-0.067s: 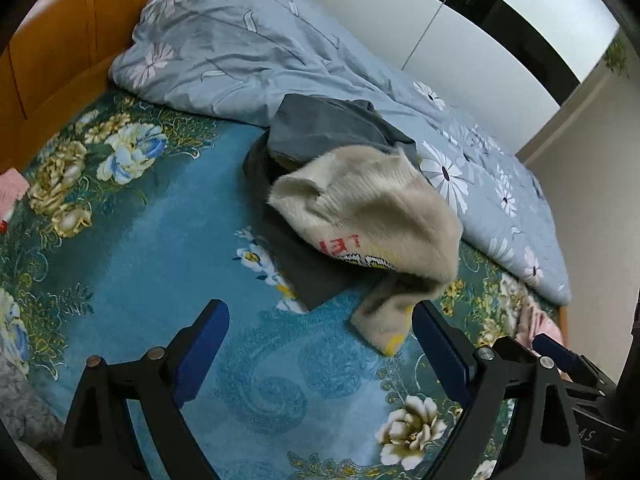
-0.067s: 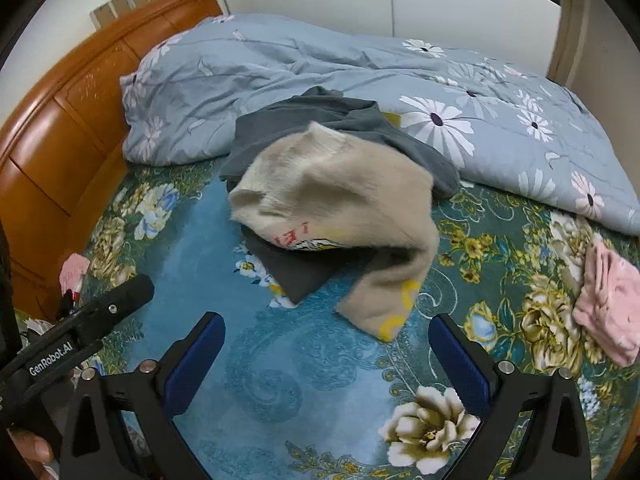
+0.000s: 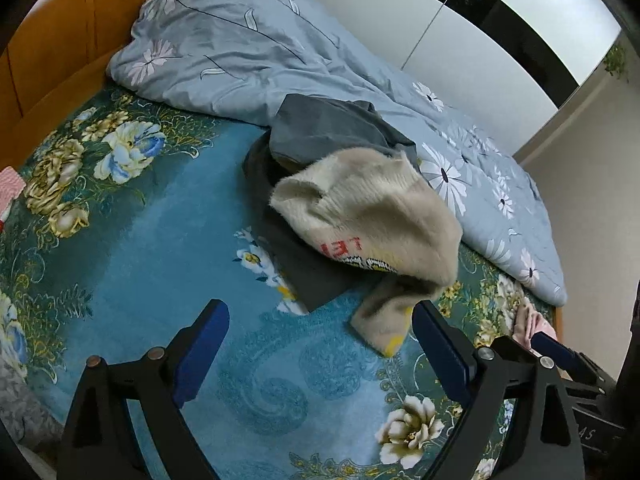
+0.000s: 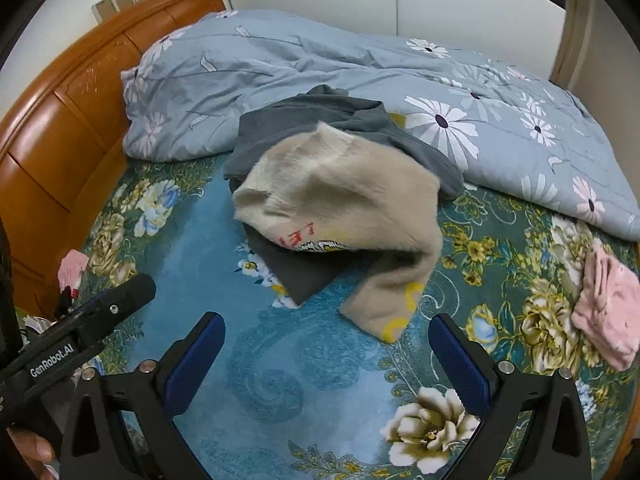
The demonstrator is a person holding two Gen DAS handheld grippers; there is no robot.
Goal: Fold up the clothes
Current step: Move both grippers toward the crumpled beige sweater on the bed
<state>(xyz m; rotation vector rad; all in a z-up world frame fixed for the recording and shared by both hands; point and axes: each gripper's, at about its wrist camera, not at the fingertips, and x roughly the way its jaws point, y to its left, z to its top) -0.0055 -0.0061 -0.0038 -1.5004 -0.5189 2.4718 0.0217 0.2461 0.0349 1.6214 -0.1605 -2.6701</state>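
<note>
A fuzzy cream sweater [image 3: 372, 216] with red letters lies crumpled on a dark grey garment [image 3: 332, 132] in the middle of the bed; both also show in the right wrist view, the sweater [image 4: 344, 200] over the grey garment [image 4: 320, 120]. My left gripper [image 3: 320, 344] is open and empty, hovering above the sheet just short of the sweater's sleeve. My right gripper [image 4: 326, 356] is open and empty, also just short of the sleeve [image 4: 384, 304]. The left gripper's body [image 4: 92, 320] shows at the left of the right wrist view.
A blue floral sheet [image 3: 120, 260] covers the bed. A grey-blue daisy duvet [image 4: 360, 76] is bunched along the far side. A pink garment [image 4: 608, 304] lies at the right. A wooden headboard [image 4: 60, 128] stands at the left. A small pink cloth [image 4: 72, 264] lies by it.
</note>
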